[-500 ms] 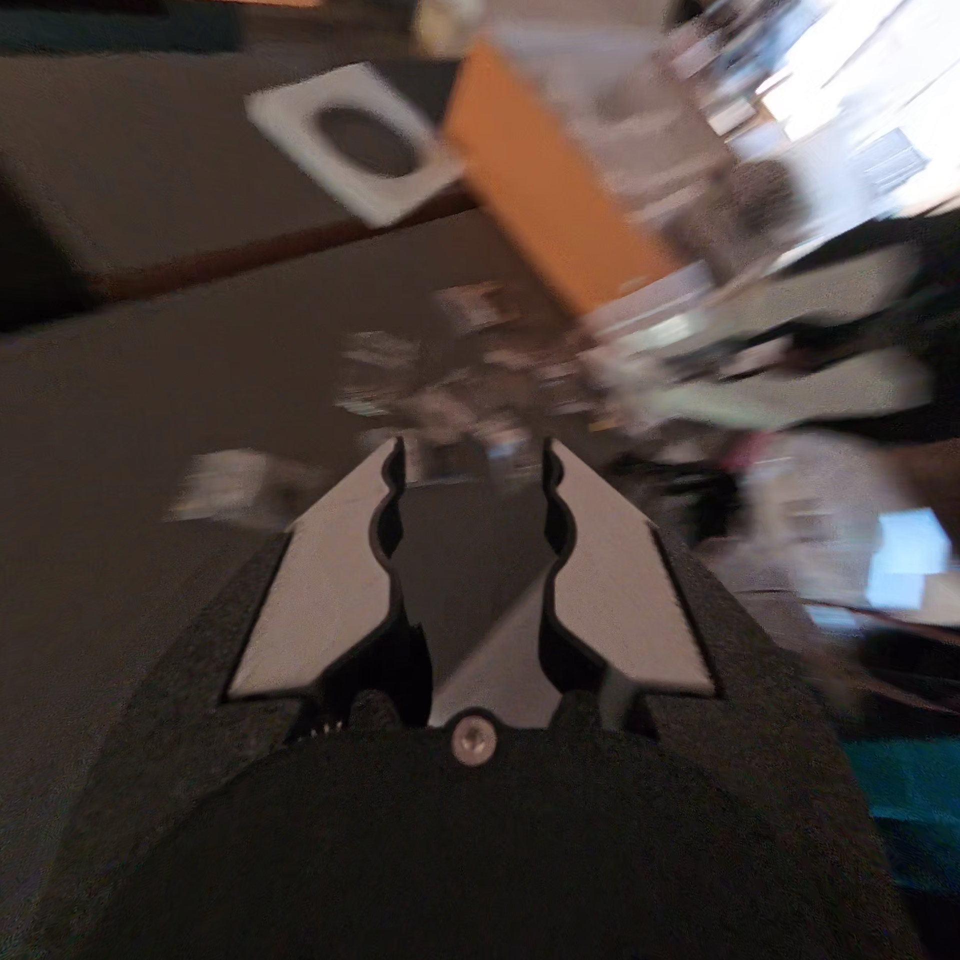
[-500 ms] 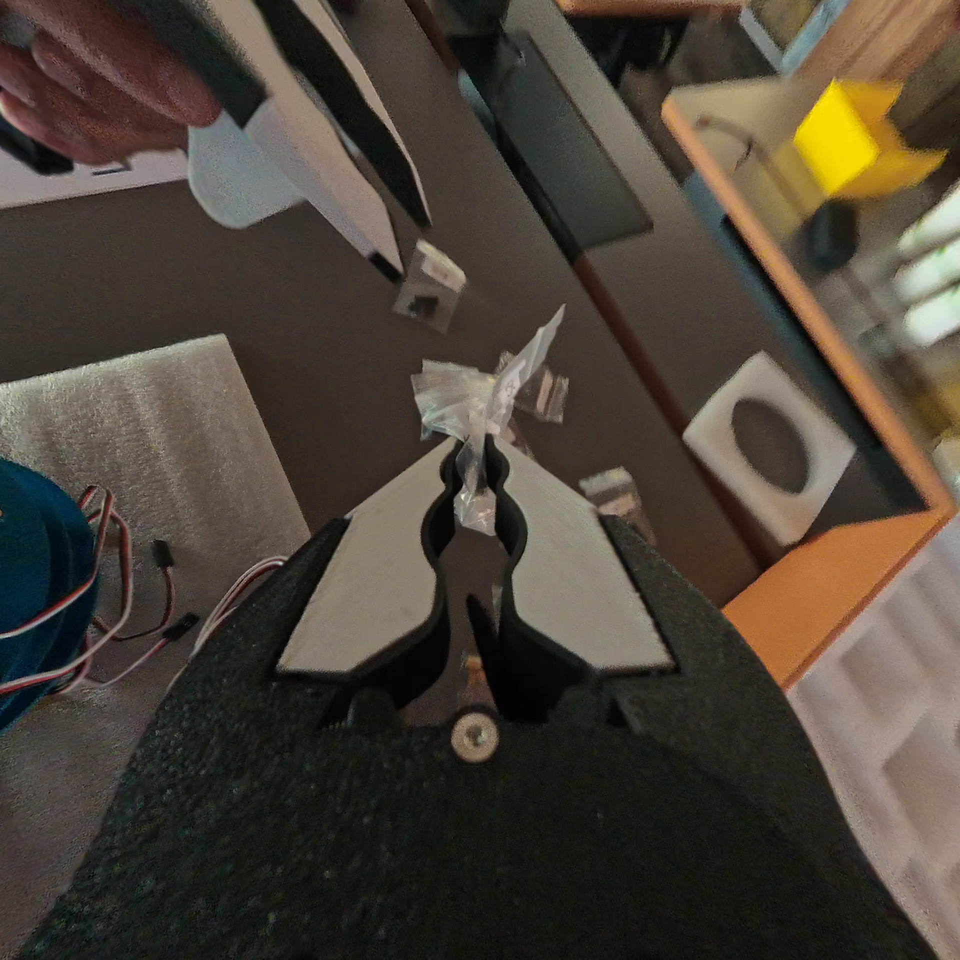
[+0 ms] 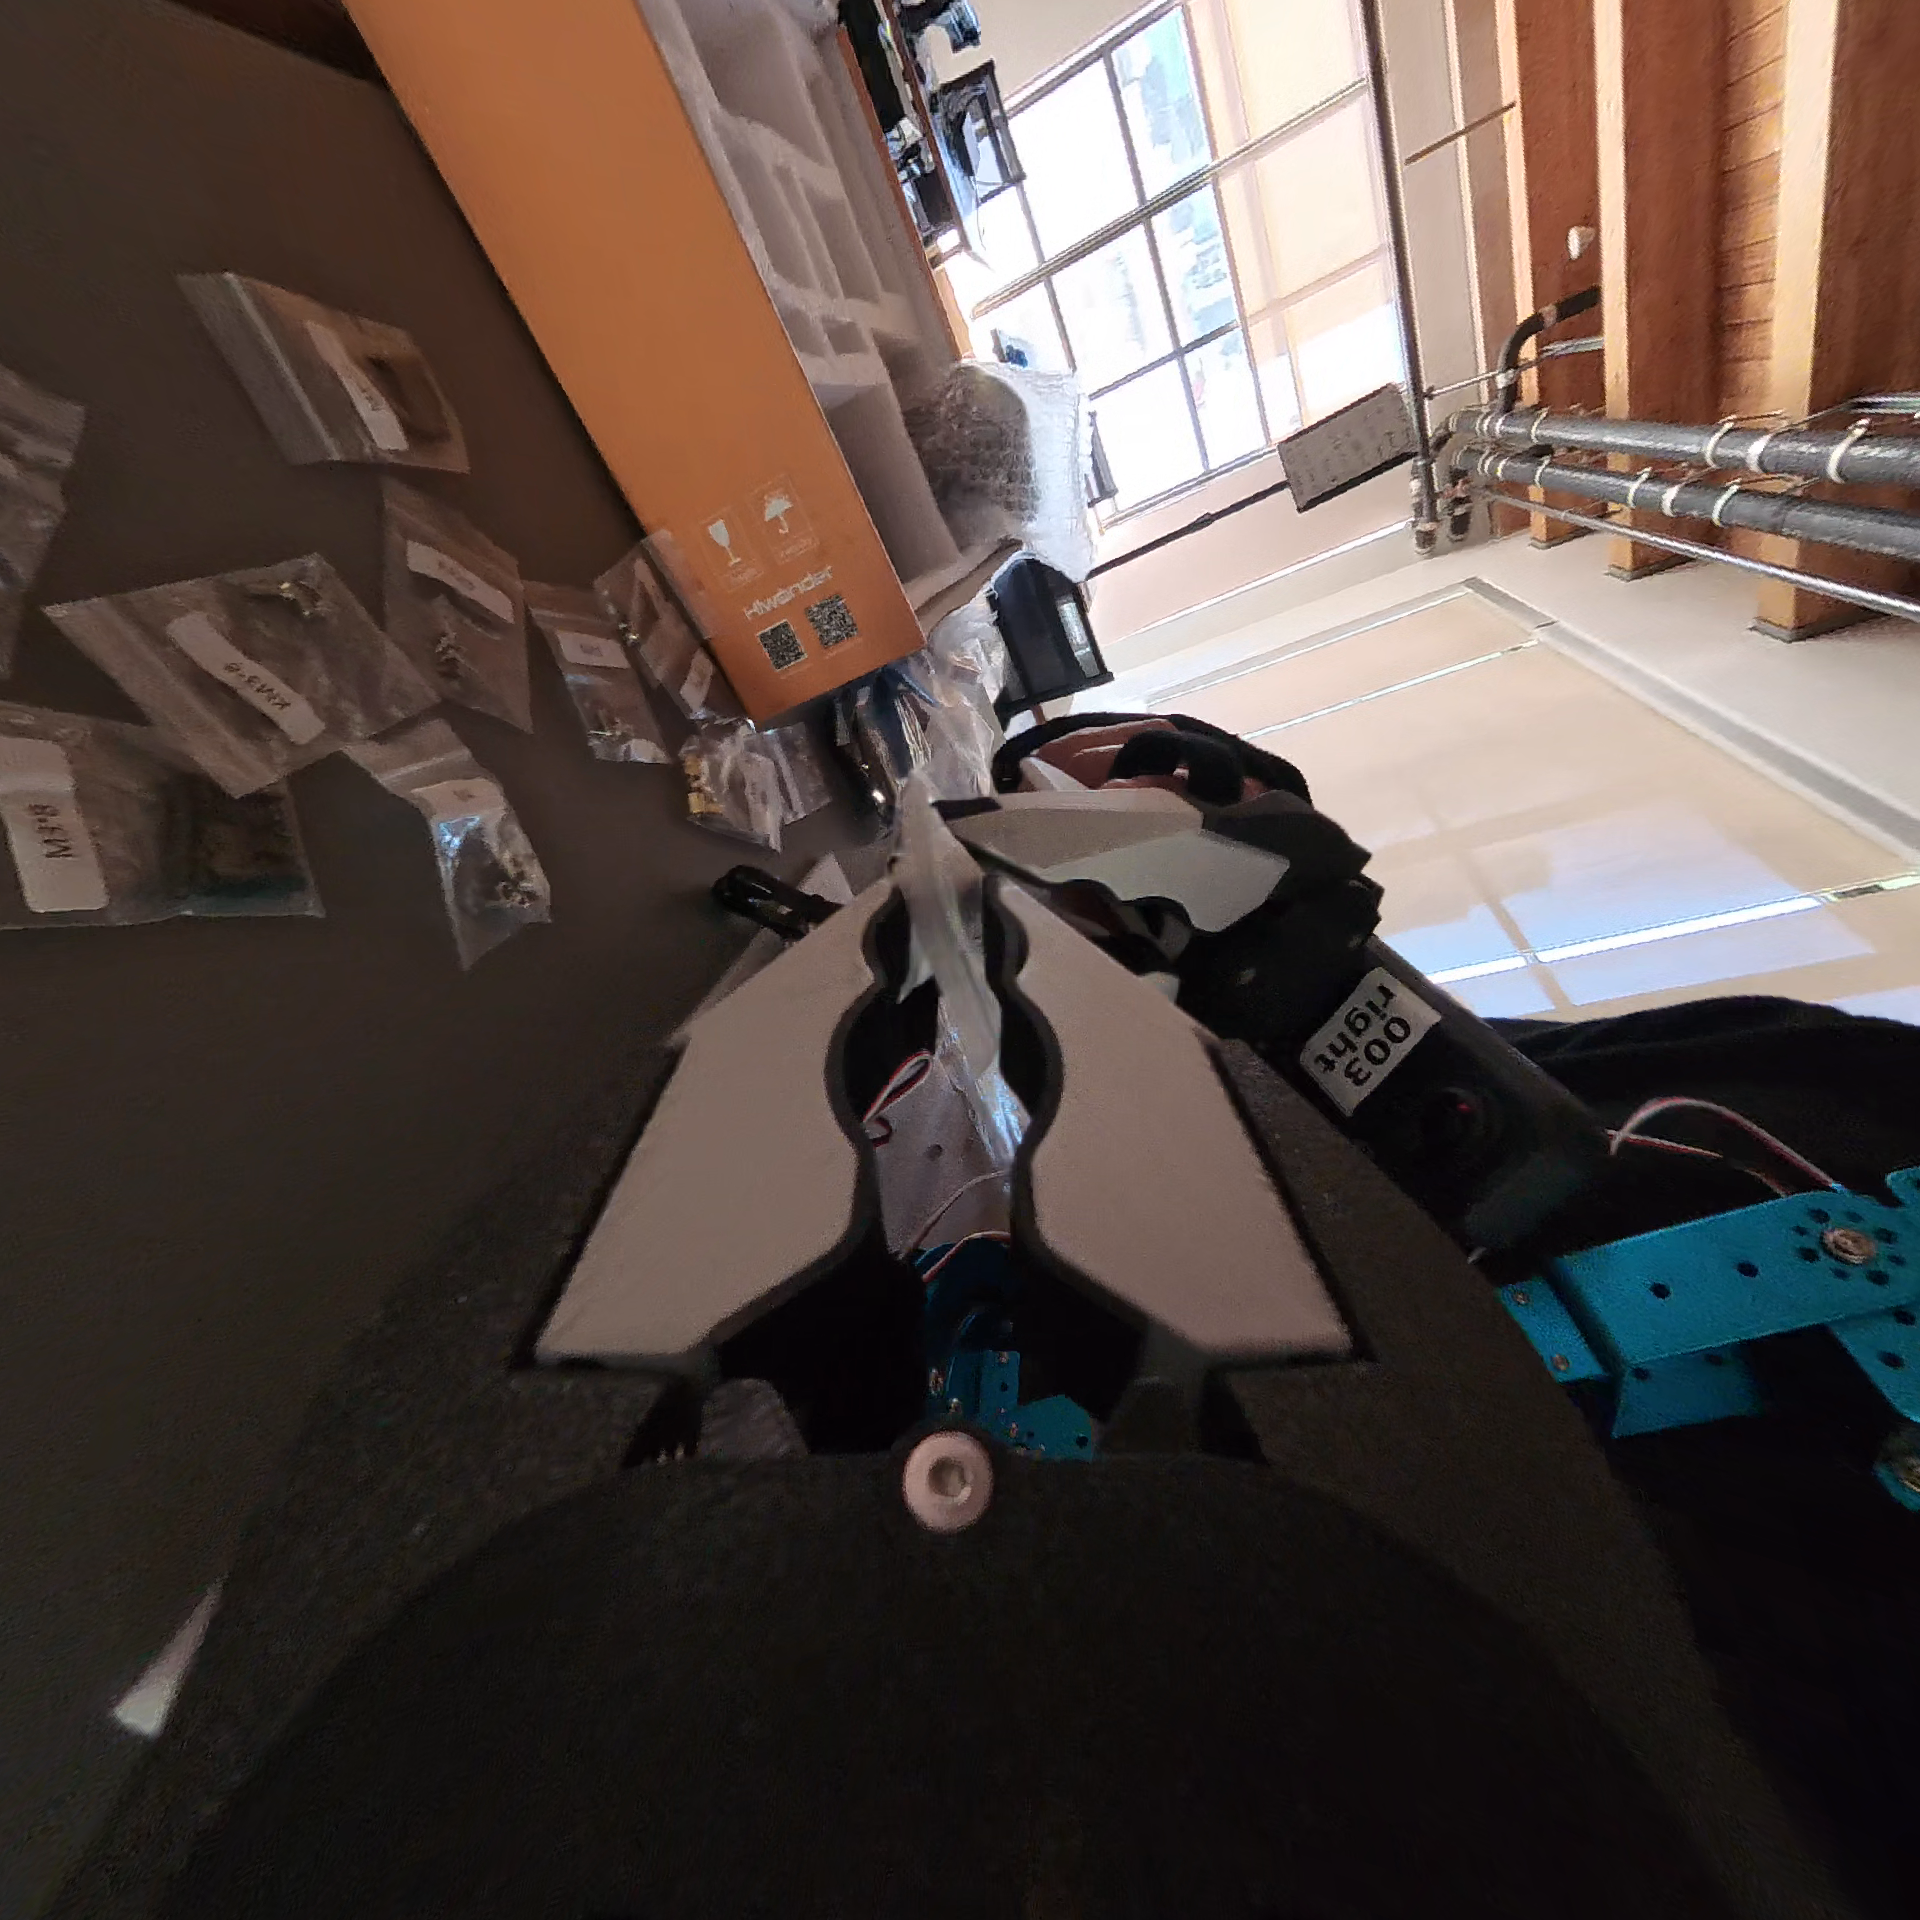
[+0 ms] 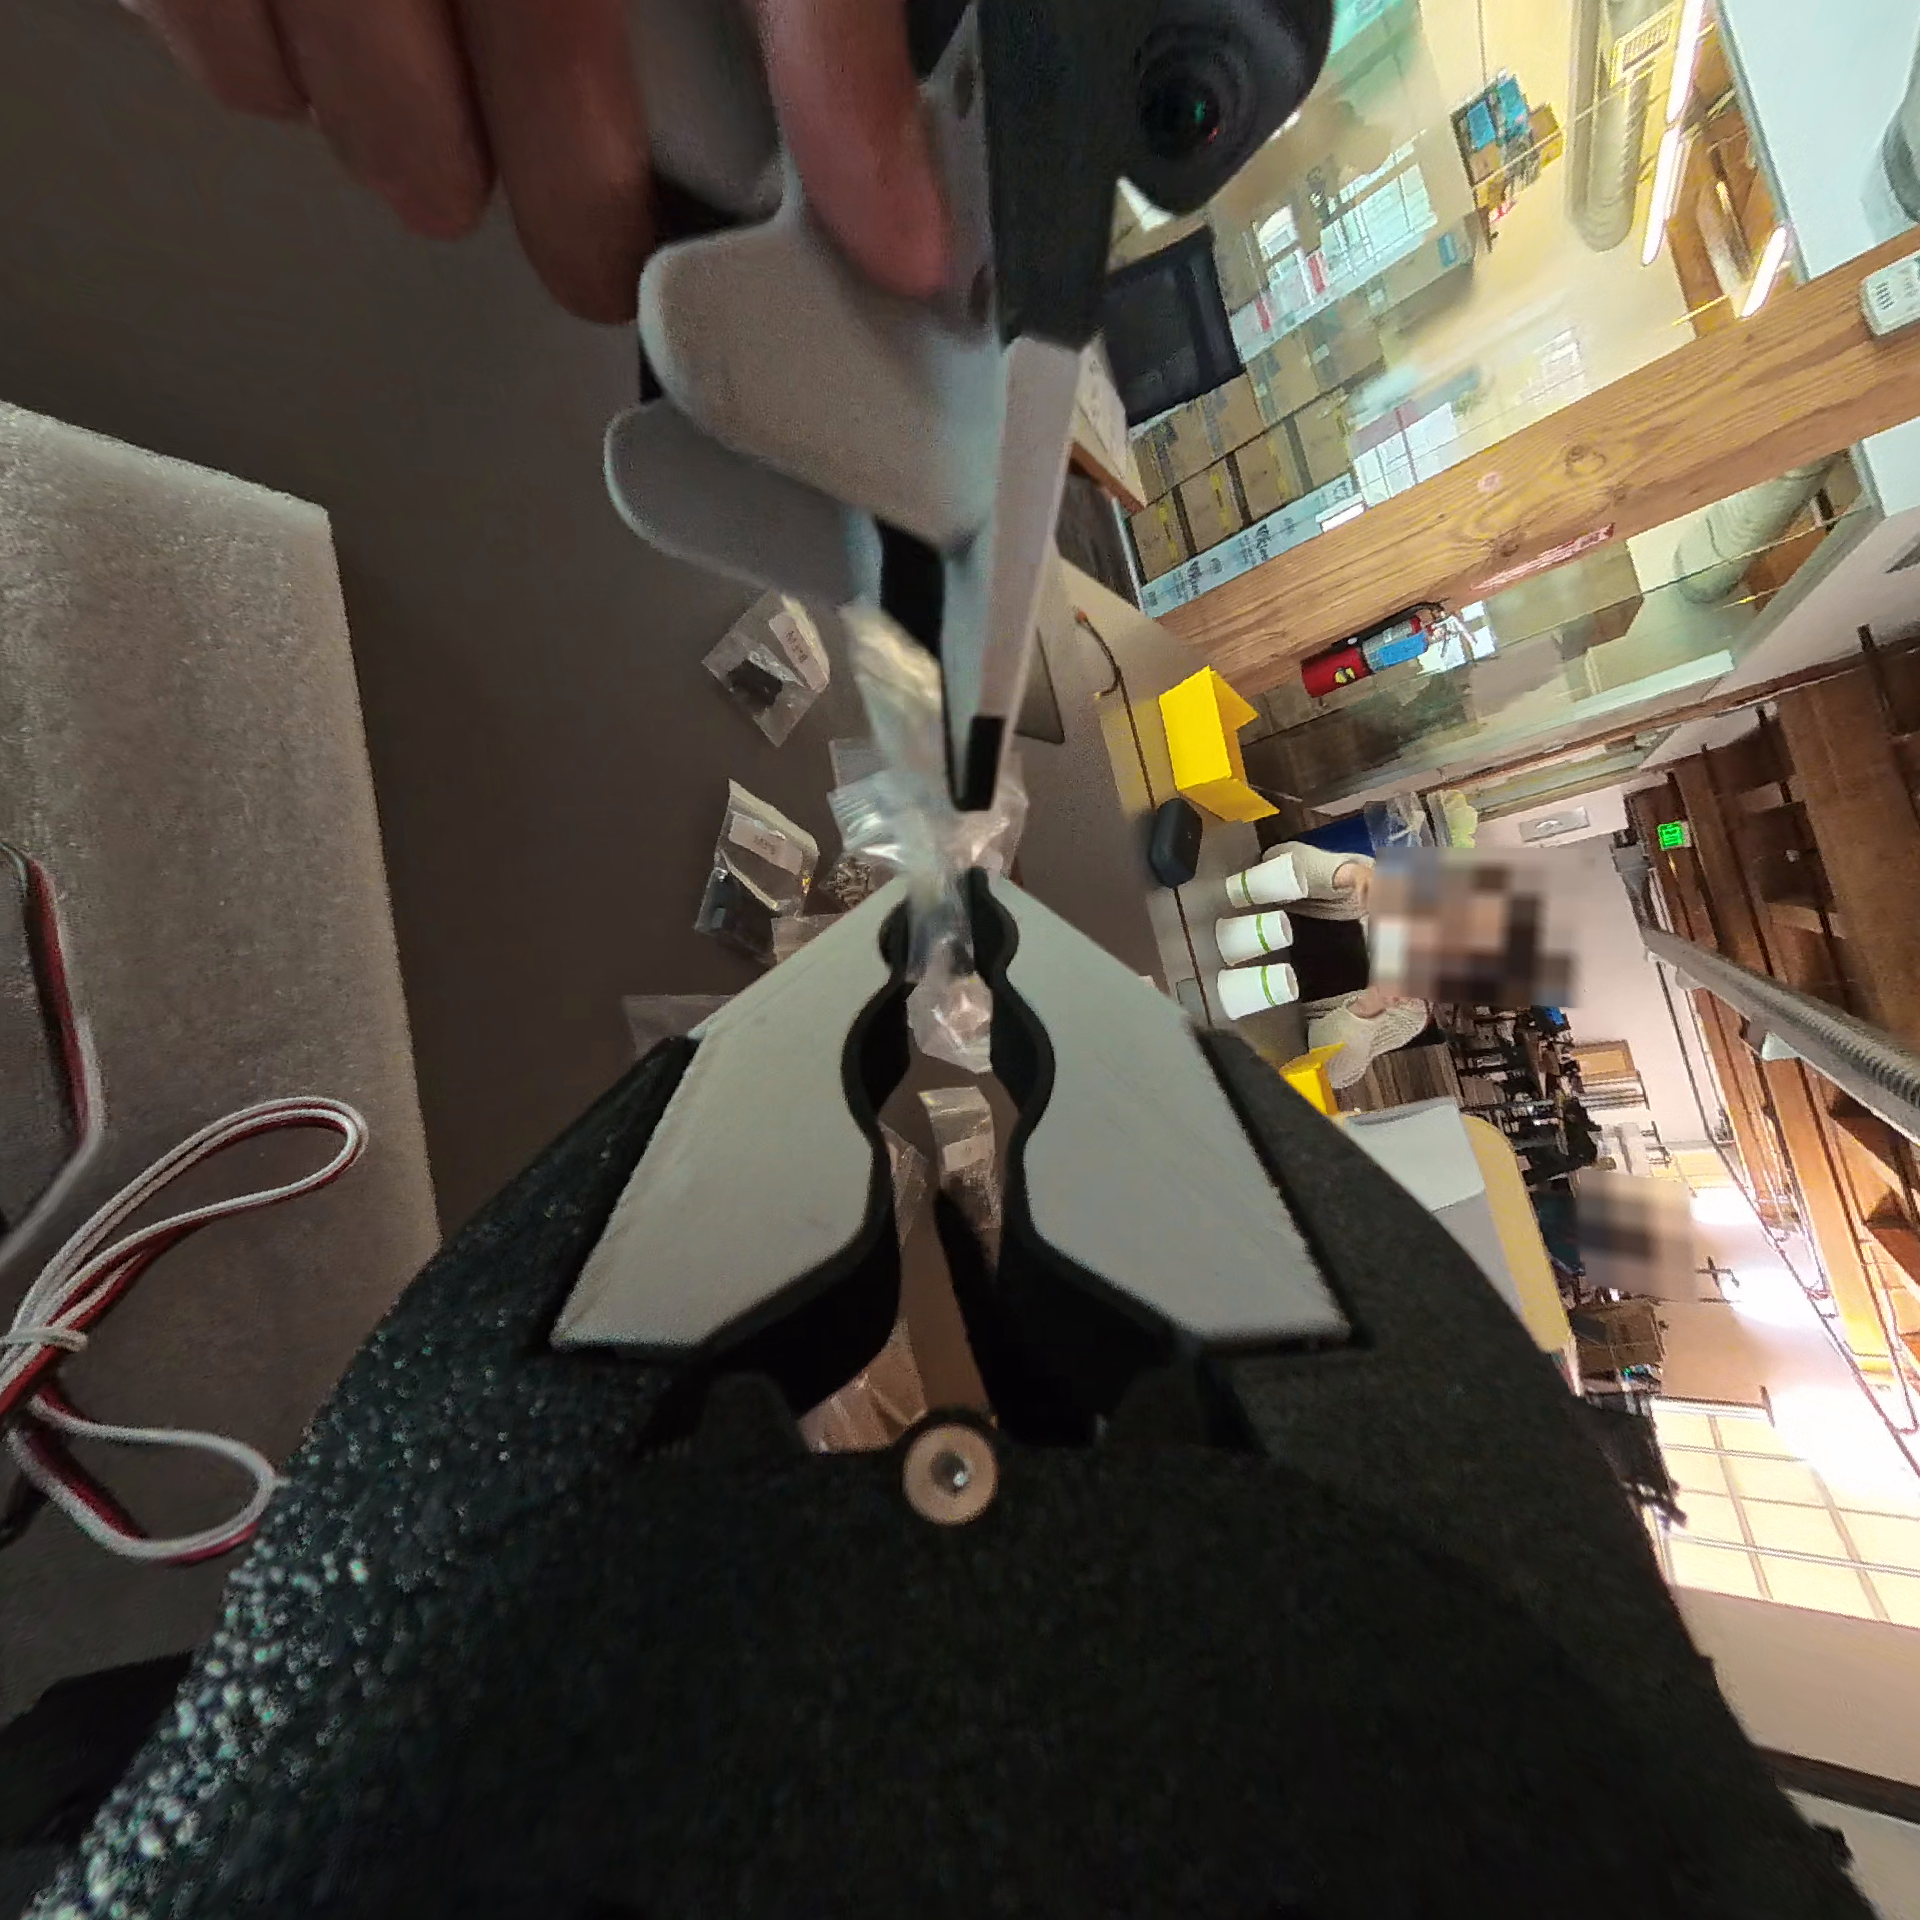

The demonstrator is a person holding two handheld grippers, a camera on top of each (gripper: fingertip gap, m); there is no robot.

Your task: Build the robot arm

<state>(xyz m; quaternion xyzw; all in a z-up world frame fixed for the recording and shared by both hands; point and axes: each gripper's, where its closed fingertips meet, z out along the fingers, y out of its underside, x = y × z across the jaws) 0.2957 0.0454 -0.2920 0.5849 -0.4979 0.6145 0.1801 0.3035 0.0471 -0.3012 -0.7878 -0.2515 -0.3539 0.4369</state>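
- two grippers pinch one small clear bag [image 4: 935, 883] in the air: right gripper [image 4: 940, 914] low, left gripper [image 3: 940, 914] up top.
- pulling apart too hard could rip it, i think.
- tiny parts could fall on the brown table [image 3: 260, 1143] by the other bags [image 3: 249, 665].

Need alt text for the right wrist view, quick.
Right gripper shut on a small clear plastic bag, with the left gripper pinching its other end. Below lie more small parts bags on a brown table.
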